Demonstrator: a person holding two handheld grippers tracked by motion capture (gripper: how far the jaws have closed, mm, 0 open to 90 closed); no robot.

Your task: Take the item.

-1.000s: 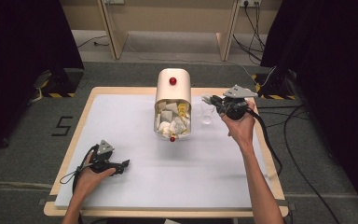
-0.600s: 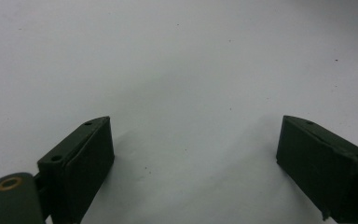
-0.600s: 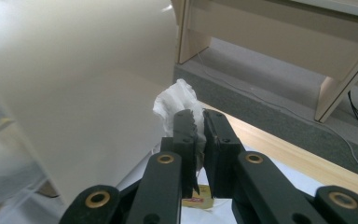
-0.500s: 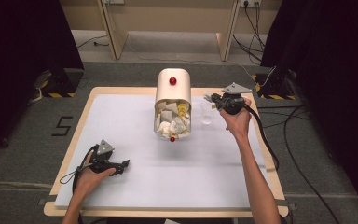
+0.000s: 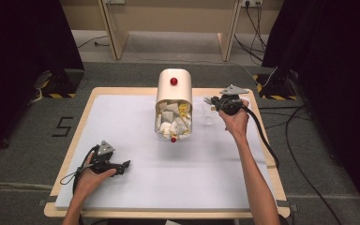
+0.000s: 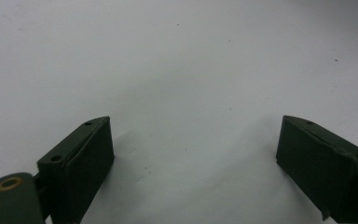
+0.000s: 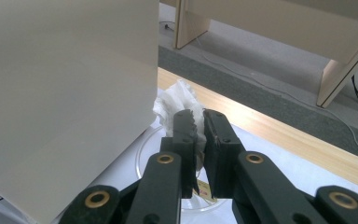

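Observation:
A white bin stands tilted at the table's far middle, with a red knob on top. Its mouth faces me and is stuffed with crumpled white and yellow paper. My right gripper hovers just right of the bin, shut on a crumpled white paper wad. In the right gripper view the wad sticks out past the nearly closed jaws, close to the bin's wall. My left gripper rests on the mat at the near left, open, with only bare mat between its jaws.
A clear round dish lies on the white mat under the right gripper; its rim curves below the jaws. The wooden table edge runs close on the right. Cables trail over the floor; wooden legs stand beyond.
My right hand has shifted a little toward the far edge beside the bin, still gripping the wad. The left hand has kept still.

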